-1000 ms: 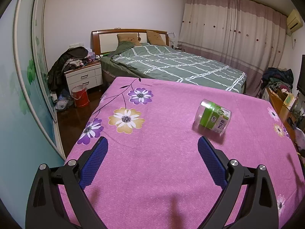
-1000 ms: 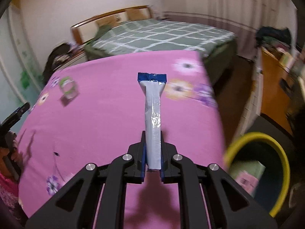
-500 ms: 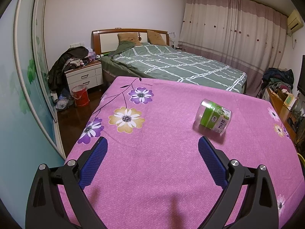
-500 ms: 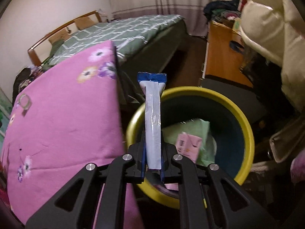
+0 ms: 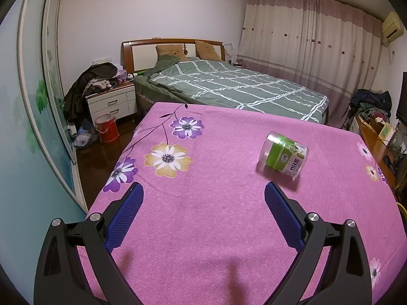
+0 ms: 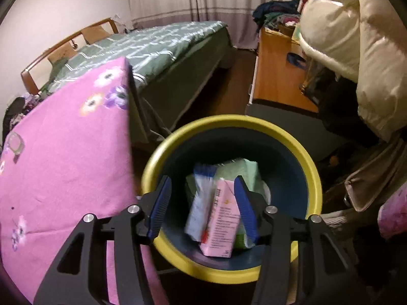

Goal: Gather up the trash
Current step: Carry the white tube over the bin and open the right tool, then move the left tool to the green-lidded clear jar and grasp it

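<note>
A green-quilted bed point(image 5: 229, 89) and a cluttered nightstand point(image 5: 112, 101) are standing beyond the pink floral bench point(image 5: 203, 216). The left hand-held gripper point(image 5: 203, 200) is hovering released, a green-labelled jar point(image 5: 283, 155) lying ahead to its right. The right hand-held gripper point(image 6: 202, 203) is gaping empty above the yellow-rimmed bin point(image 6: 309, 175), the blue-and-white wrapper point(image 6: 199, 203) lying inside
</note>
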`<action>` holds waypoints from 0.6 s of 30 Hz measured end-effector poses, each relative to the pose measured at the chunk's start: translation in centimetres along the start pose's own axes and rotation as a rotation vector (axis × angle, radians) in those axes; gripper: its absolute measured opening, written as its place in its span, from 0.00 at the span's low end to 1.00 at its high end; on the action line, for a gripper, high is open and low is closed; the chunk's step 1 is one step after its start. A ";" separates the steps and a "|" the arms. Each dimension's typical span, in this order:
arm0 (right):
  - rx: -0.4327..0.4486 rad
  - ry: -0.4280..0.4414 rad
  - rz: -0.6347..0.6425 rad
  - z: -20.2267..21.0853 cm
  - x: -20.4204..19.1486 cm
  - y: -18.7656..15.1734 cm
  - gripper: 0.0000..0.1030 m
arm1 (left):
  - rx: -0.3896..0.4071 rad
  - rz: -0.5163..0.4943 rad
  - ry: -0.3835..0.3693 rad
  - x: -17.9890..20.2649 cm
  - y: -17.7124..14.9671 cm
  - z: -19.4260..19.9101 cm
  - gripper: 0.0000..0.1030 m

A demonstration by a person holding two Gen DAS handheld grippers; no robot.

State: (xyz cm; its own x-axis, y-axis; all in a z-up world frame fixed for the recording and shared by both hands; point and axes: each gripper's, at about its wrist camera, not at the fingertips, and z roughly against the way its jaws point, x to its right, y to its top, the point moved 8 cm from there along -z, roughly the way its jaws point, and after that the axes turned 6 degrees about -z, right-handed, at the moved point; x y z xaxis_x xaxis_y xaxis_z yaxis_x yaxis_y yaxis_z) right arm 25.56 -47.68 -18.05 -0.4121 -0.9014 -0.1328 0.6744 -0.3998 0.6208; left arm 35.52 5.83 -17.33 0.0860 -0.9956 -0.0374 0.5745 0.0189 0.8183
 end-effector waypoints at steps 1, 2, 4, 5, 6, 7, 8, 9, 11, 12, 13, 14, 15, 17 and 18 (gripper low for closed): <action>0.017 0.023 0.023 0.5 -1.6 0.3 0.48 | 0.000 -0.002 -0.001 0.0 0.0 0.0 0.92; 0.024 0.033 0.032 0.6 -2.2 0.4 0.48 | 0.001 -0.004 -0.001 0.1 0.0 0.0 0.92; 0.041 0.104 0.077 0.8 -6.1 0.8 0.49 | 0.001 -0.012 0.000 0.2 0.0 0.0 0.92; 0.040 0.126 0.097 0.7 -7.6 0.9 0.50 | 0.002 -0.015 0.000 0.3 0.0 0.1 0.92; 0.038 0.156 0.134 0.3 -10.1 0.9 0.51 | 0.003 -0.020 0.000 0.4 0.0 0.1 0.92; 0.030 0.180 0.168 -0.2 -12.3 0.8 0.51 | 0.004 -0.024 0.001 0.5 0.0 0.1 0.92; 0.024 0.196 0.188 -0.5 -13.7 0.9 0.51 | 0.004 -0.027 0.000 0.5 0.0 0.1 0.92; 0.019 0.215 0.215 -0.8 -15.4 0.9 0.51 | 0.004 -0.029 -0.002 0.6 0.0 0.2 0.92; 0.016 0.243 0.287 -1.8 -19.5 0.9 0.51 | -0.001 -0.034 -0.017 0.8 0.0 0.1 0.93; 0.009 0.259 0.318 -2.5 -21.5 1.0 0.51 | -0.008 -0.037 -0.028 1.1 0.0 0.0 0.93; -0.003 0.272 0.332 -3.0 -22.6 0.9 0.51 | -0.025 -0.040 -0.046 1.4 -0.1 -0.3 0.93; -0.013 0.276 0.337 -3.4 -23.2 0.8 0.51 | -0.047 -0.045 -0.065 1.9 -0.3 -0.5 0.93; -0.019 0.277 0.343 -3.6 -23.7 0.7 0.51 | -0.067 -0.055 -0.085 2.4 -0.4 -0.7 0.93; -0.023 0.265 0.362 -4.1 -24.5 0.4 0.51 | -0.108 -0.095 -0.139 4.0 -0.3 -0.9 0.93; -0.026 0.262 0.364 -4.2 -24.6 0.3 0.51 | -0.115 -0.112 -0.155 4.7 0.0 -1.0 0.93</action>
State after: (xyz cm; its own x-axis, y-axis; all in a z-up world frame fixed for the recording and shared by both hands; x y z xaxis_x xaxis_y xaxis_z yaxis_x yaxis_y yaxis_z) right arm 38.44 -26.31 -17.83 0.0221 -0.9945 -0.1025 0.7635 -0.0494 0.6439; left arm 36.75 1.20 -18.11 -0.1050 -0.9941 -0.0286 0.6631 -0.0914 0.7429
